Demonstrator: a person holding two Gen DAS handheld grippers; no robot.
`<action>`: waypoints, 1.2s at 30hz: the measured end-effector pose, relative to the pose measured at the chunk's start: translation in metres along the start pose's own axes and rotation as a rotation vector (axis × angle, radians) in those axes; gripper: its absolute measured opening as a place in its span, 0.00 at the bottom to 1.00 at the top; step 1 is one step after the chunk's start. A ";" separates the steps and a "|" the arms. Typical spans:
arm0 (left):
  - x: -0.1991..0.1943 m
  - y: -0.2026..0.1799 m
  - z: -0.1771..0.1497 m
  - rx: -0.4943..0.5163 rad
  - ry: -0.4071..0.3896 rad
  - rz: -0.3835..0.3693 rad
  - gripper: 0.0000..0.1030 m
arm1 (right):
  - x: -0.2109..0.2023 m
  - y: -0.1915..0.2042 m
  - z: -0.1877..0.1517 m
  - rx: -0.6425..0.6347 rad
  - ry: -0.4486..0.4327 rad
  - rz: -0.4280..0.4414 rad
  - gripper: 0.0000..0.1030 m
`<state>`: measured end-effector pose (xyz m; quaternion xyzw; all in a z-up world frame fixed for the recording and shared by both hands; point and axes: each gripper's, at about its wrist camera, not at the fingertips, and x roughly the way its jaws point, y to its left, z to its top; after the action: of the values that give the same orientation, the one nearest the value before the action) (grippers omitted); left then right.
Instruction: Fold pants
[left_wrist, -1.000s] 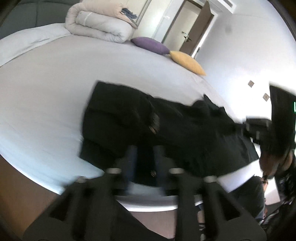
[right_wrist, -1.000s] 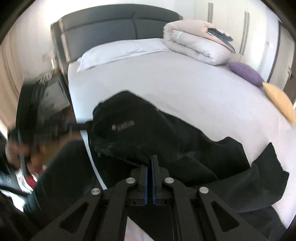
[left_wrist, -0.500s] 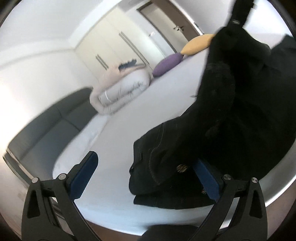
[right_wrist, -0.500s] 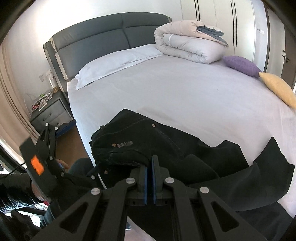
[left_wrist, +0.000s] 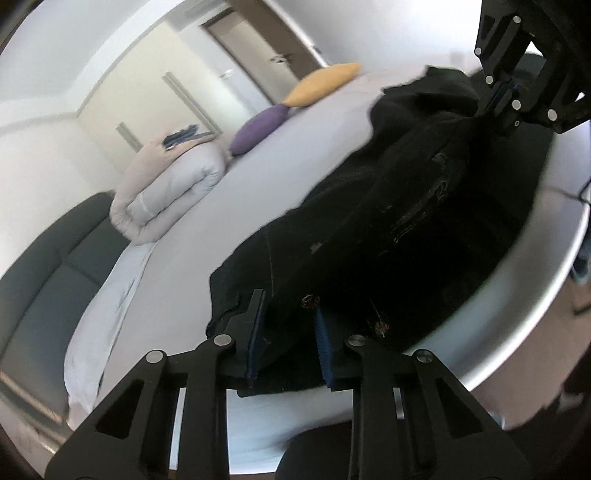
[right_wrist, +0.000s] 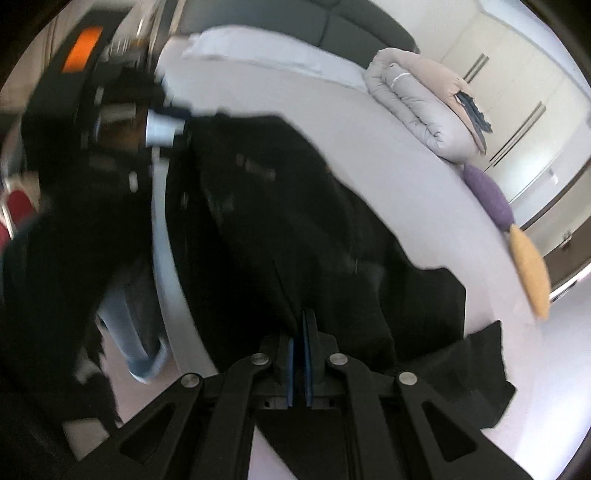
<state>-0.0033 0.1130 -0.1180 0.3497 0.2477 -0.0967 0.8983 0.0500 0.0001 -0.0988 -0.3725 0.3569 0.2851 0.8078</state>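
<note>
Black pants (left_wrist: 388, 221) lie bunched along the near edge of the grey bed (left_wrist: 295, 155). My left gripper (left_wrist: 288, 306) has its jaws closing on the waistband end by a metal button, and cloth fills the gap between the blue pads. My right gripper (right_wrist: 303, 314) is shut on a fold of the pants (right_wrist: 295, 221), and it shows at the top right of the left wrist view, right gripper (left_wrist: 495, 107), pinching the far end. In the right wrist view the left gripper (right_wrist: 177, 125) is a blur at the upper left.
A rolled duvet (left_wrist: 166, 192) sits at the head of the bed by a dark headboard (left_wrist: 44, 266). A purple cushion (left_wrist: 258, 129) and a yellow one (left_wrist: 321, 85) lie along the far side. The person's jeans-clad legs (right_wrist: 125, 314) stand against the bed's edge (right_wrist: 162, 240).
My left gripper rolled, opened wide, then closed on the waistband. My right gripper sank and rolled, still gripping the cloth, and the pants are now stretched between the two.
</note>
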 end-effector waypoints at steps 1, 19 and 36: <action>0.001 0.002 -0.004 0.014 0.004 -0.006 0.23 | 0.006 0.007 -0.009 -0.027 0.029 -0.022 0.05; -0.012 0.045 -0.056 0.100 0.196 -0.084 0.23 | 0.019 0.050 -0.023 -0.221 0.113 -0.155 0.05; 0.076 0.009 0.029 -0.230 0.203 -0.255 0.23 | 0.003 0.043 -0.031 -0.099 0.054 -0.126 0.30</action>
<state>0.0762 0.1003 -0.1331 0.2184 0.3887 -0.1447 0.8834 0.0095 -0.0001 -0.1331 -0.4412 0.3400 0.2408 0.7948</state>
